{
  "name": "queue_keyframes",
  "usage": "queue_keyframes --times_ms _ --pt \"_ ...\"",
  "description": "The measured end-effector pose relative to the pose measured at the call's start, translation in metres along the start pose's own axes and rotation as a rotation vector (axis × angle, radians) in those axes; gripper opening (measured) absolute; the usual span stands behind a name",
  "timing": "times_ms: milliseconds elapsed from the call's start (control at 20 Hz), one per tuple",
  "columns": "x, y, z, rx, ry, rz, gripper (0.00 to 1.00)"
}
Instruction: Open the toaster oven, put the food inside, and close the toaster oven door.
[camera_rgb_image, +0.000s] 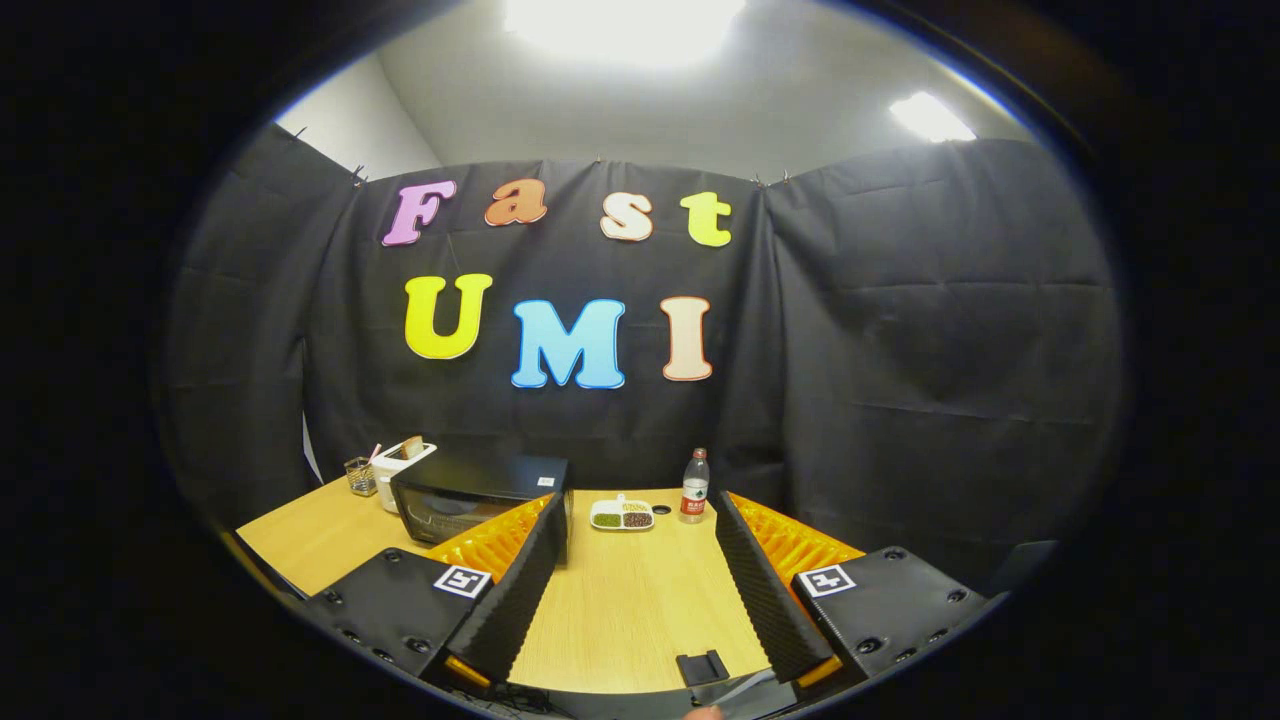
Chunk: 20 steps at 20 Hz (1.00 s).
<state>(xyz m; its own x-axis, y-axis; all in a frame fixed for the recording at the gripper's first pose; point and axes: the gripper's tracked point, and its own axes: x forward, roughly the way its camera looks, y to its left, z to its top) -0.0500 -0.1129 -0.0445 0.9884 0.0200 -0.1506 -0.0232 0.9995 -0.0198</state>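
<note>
A black toaster oven (478, 495) stands on the wooden table (620, 600), beyond my left finger, its glass door shut. A white divided dish of food (622, 514) lies further back, ahead of the gap between the fingers. My gripper (640, 515) is open, held above the near part of the table, with nothing between its black ribbed fingers (525, 585).
A clear water bottle with a red label (695, 487) stands right of the dish, with a small dark cap (661, 509) beside it. Behind the oven sit a white toaster (400, 465) and a small glass holder (360, 476). A small black part (702, 666) lies at the table's near edge.
</note>
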Motion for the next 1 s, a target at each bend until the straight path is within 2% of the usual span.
queue_keyframes --times_ms 1000 --pt "-0.005 -0.006 0.017 0.028 -0.036 0.033 0.96"
